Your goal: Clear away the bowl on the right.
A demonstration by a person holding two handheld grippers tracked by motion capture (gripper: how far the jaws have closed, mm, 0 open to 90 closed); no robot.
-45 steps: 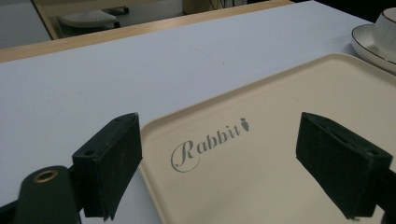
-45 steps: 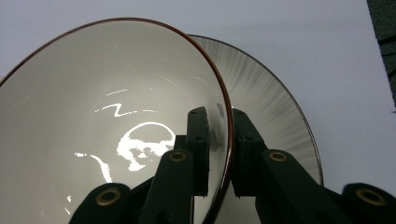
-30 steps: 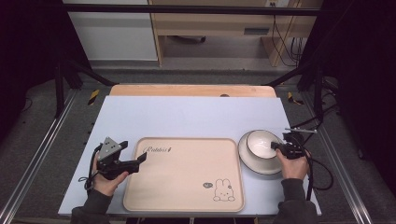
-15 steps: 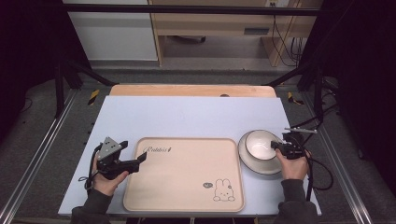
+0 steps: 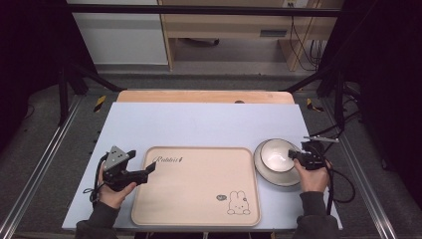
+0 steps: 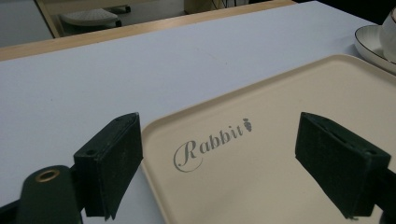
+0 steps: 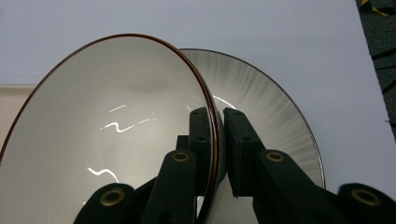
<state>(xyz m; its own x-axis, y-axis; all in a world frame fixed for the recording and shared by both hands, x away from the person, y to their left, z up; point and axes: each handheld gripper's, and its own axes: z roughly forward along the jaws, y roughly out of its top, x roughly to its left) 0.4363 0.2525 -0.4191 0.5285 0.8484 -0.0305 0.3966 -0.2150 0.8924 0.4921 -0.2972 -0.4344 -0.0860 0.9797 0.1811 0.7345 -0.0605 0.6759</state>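
On the surface (image 5: 199,124) nothing has shifted: right tongs (image 7: 219,135) still pinch the bowl (image 7: 107,140) rim over its plate (image 7: 275,121), left tongs (image 6: 233,163) spread at the tray (image 6: 280,154) corner.

Black fingers (image 6: 112,163), brass screws, dark sleeves

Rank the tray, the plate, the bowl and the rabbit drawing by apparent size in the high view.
1. Beige tray
2. Plate
3. Bowl, sitting on the plate
4. Rabbit drawing printed on the tray
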